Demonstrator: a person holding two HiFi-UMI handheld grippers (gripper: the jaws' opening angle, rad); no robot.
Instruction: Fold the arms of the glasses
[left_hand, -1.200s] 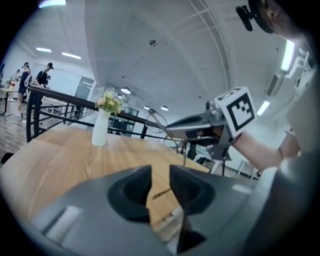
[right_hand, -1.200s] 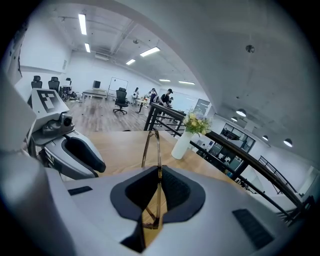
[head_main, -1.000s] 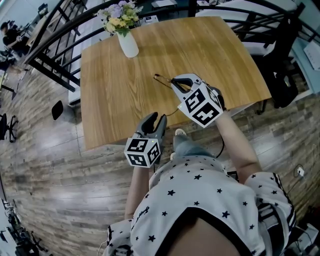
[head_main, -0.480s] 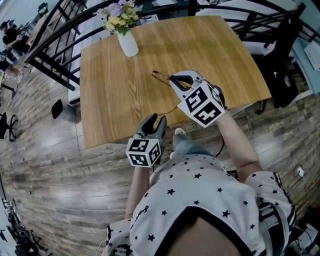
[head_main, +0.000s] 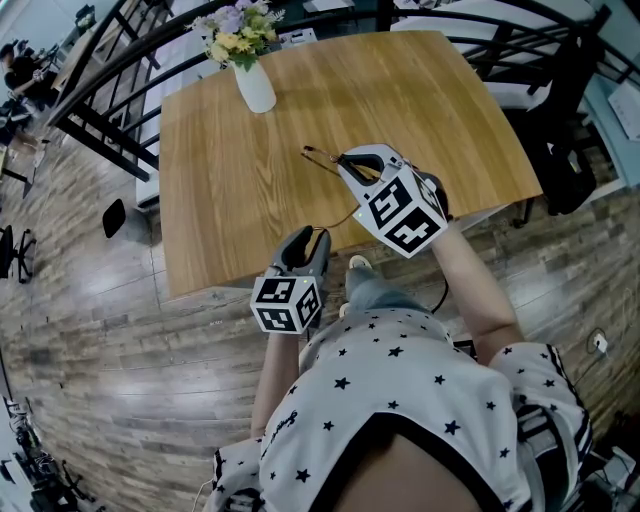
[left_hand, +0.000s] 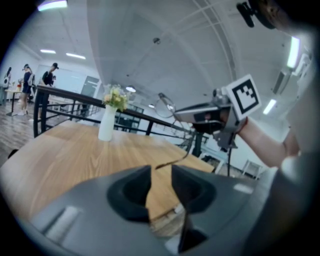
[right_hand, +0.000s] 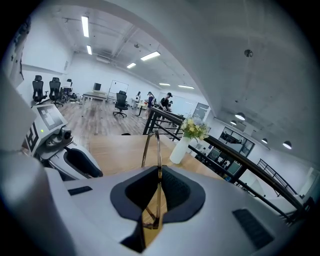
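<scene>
Glasses (right_hand: 159, 150) are sitting clamped in the right gripper (right_hand: 159, 172), which is holding them in the air above the near half of the table (head_main: 220, 200), clear of the wood.

Nearest the person, the left gripper (left_hand: 161, 175) is hovering at the table's near edge. Its marker cube is hanging out past that edge over the floor (head_main: 90, 330), and its jaws are pointing in across the table. They are standing only a narrow gap apart, pinching nothing.

One thin arm of the glasses (left_hand: 173, 160) is drooping from the frame toward that gap. Its tip is hanging right at the mouth of the jaws; I cannot tell whether it is touching either one.

A little farther in and higher, the right forearm (head_main: 470, 280) is reaching out over the near edge with the wrist turned inward. This is aiming the right gripper toward the table's far left corner. Its jaws are pressing together on the thin gold frame, and a lens rim is sticking out beyond the fingertips.

At the far left corner a white vase (head_main: 256, 88) of flowers (head_main: 238, 30) is standing upright, well apart from both grippers.
</scene>
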